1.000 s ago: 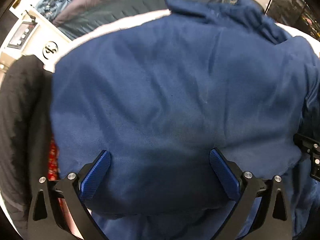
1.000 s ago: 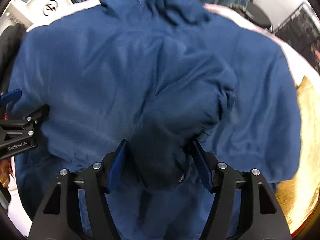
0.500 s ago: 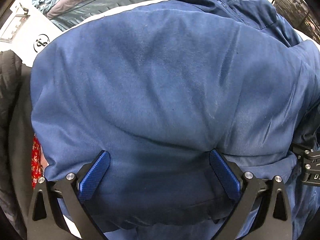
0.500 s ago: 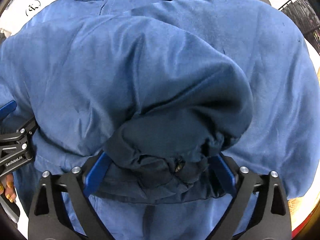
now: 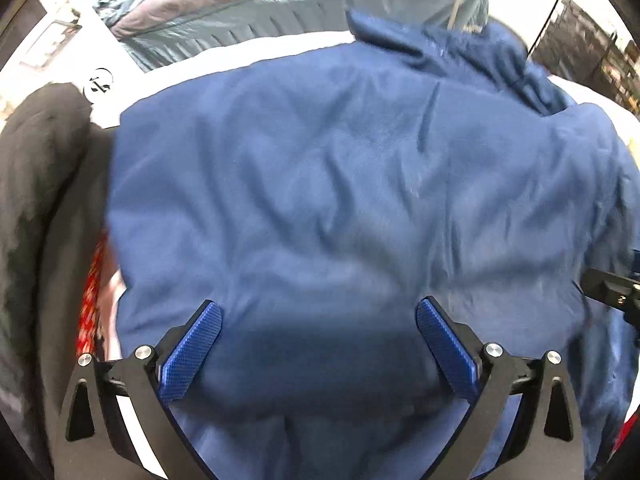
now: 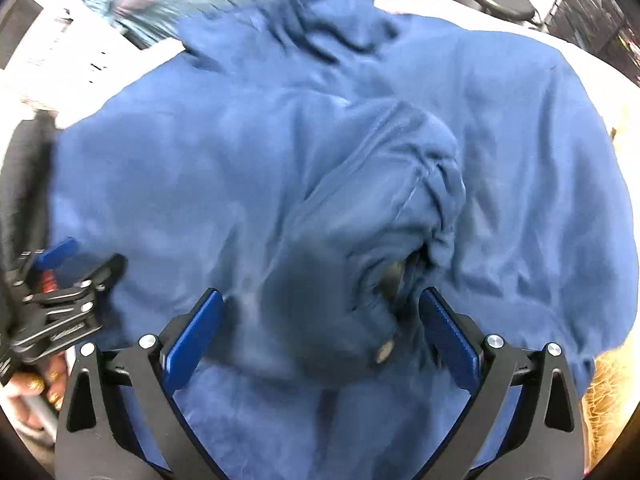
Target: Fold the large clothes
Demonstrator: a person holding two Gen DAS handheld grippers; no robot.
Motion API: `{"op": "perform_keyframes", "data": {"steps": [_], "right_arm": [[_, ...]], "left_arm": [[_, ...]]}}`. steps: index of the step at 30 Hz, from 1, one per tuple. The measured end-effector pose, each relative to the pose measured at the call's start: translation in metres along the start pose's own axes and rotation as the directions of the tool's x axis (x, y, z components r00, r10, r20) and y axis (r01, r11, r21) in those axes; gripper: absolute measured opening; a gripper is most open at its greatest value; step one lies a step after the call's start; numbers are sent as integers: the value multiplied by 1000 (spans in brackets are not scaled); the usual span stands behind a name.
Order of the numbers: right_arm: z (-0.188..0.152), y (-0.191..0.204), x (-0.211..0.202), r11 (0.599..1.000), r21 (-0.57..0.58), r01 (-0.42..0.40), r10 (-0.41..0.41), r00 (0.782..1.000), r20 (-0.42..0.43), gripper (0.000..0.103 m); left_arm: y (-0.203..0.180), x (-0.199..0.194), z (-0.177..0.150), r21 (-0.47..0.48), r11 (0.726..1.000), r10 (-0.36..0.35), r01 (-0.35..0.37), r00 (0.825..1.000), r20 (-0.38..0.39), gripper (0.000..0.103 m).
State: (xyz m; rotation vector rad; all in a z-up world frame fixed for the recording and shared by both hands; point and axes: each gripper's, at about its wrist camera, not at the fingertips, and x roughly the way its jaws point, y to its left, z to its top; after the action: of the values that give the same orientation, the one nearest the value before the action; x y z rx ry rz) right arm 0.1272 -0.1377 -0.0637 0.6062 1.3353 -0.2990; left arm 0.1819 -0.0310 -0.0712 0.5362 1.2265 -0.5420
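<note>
Blue fabric fills both of your views: the jacket lies spread over a white counter, its collar bunched at the top of the frame. Your left gripper points steeply down at it with the jaws wide apart; the pads hang over the cloth near the lower edge of the frame and pinch nothing. In the right wrist view your right gripper is just as wide open, the sleeve folded across the body and lying between the pads without either pad pressing on it. The sleeve's gathered cuff sits just right of centre, and a small snap shows on the dark fold below it. Both views are blurred.

At the left edge of the right wrist view you can see your left gripper from the side, with your hand below it. A black garment lies along the left of the left wrist view, beside the jacket's edge, and a red patterned cloth peeks out between them. A grey-green quilted coat lies across the top, beyond the collar. Gold material shows at the lower right of the right wrist view.
</note>
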Motion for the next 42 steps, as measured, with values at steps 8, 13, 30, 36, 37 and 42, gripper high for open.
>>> {"op": "perform_keyframes", "data": {"steps": [8,13,30,36,37,42], "right_arm": [[-80,-29,-34,1000,-21,-18,17,999,-27,97],[-131,-62,-37,999,48,19,-15,997,-76,97],[-211,-196,-92,924,378,-65,66,998,10,97],[-246,-216,-88,898,427,-106,139,989,-46,97],[-252,-212,-84,899,422,-115,154,986,-58,97],[-281,-201,-68,894,414,-173,244,962,-126,97]], "left_arm": [[24,-36,-67,-13,1000,-25,25,1000,-3,97],[49,-36,-127,-45,999,-11,8,998,-60,97],[127,-35,-210,-171,981,-114,93,986,-118,97],[144,-24,-253,-239,953,-226,187,963,-146,97],[145,-21,-258,-251,946,-250,207,956,-152,97],[145,-14,-281,-301,898,-380,321,911,-160,96]]}}
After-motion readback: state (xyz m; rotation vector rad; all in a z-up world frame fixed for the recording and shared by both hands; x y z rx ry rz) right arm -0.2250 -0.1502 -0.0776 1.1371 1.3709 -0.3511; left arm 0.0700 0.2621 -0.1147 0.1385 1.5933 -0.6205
